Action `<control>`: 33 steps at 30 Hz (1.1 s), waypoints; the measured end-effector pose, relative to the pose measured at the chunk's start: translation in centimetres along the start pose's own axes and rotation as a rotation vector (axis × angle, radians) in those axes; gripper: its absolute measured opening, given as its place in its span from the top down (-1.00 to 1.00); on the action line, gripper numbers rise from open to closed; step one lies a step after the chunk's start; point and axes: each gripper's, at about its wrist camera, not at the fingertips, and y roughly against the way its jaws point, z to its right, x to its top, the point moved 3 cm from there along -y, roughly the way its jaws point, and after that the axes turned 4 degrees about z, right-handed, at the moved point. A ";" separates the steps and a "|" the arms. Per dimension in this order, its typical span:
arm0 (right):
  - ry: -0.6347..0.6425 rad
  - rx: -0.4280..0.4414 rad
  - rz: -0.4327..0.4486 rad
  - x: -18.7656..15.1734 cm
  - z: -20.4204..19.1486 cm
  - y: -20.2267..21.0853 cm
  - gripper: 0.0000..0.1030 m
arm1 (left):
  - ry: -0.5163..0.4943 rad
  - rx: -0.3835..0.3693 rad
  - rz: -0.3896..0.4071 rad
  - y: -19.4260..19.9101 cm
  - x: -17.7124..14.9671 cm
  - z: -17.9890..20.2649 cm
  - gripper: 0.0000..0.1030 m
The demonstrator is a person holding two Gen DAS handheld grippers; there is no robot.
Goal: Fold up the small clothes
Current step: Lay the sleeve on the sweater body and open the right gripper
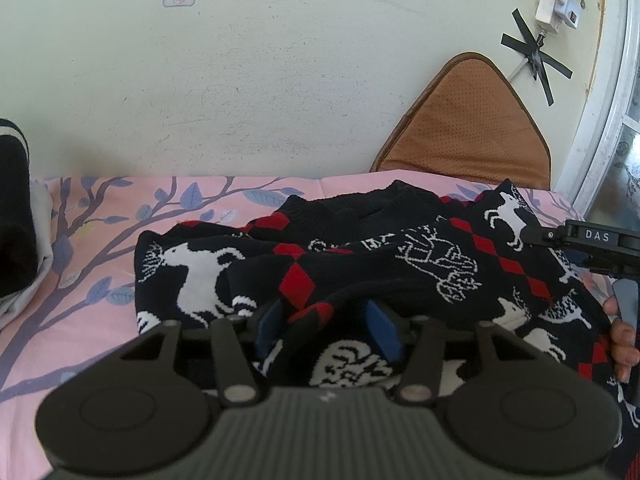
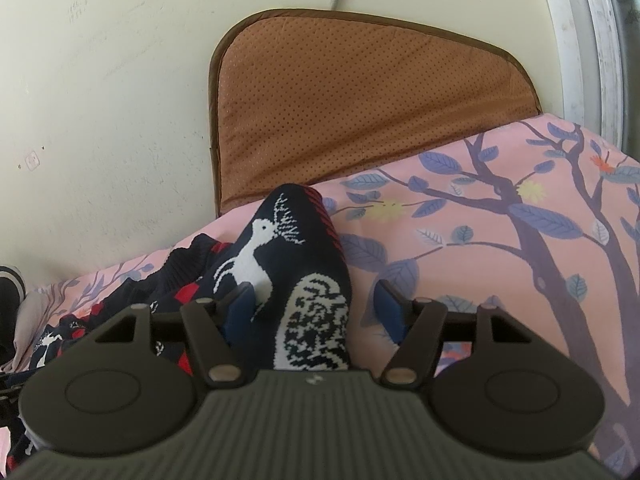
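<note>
A small dark knit sweater (image 1: 360, 256) with white deer and red diamonds lies bunched on the pink bed sheet (image 1: 100, 240). My left gripper (image 1: 328, 324) has its blue pads (image 1: 384, 328) spread wide, with a fold of the sweater lying between them, not pinched. In the right wrist view the sweater's edge (image 2: 288, 264) rises between the fingers of my right gripper (image 2: 316, 312), whose blue pads (image 2: 390, 312) also stand apart. The right gripper also shows at the right edge of the left wrist view (image 1: 592, 240), with a hand on it.
A brown cushion (image 2: 360, 100) leans against the pale wall (image 1: 240, 80) behind the bed. A black-and-white garment (image 1: 16, 208) lies at the far left. A power strip and taped cable (image 1: 556, 12) hang on the wall by the window frame (image 1: 616, 100).
</note>
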 end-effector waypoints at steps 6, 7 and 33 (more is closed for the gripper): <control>0.001 0.001 -0.001 0.0 0.0 0.0 -0.34 | 0.002 0.000 0.000 0.0 0.0 0.0 -0.02; 0.001 0.001 -0.001 0.0 0.0 0.0 -0.34 | 0.002 -0.001 0.000 0.0 0.0 0.0 -0.02; 0.001 0.003 -0.001 -0.1 0.0 0.0 -0.34 | 0.009 -0.004 0.002 0.0 -0.1 0.1 -0.10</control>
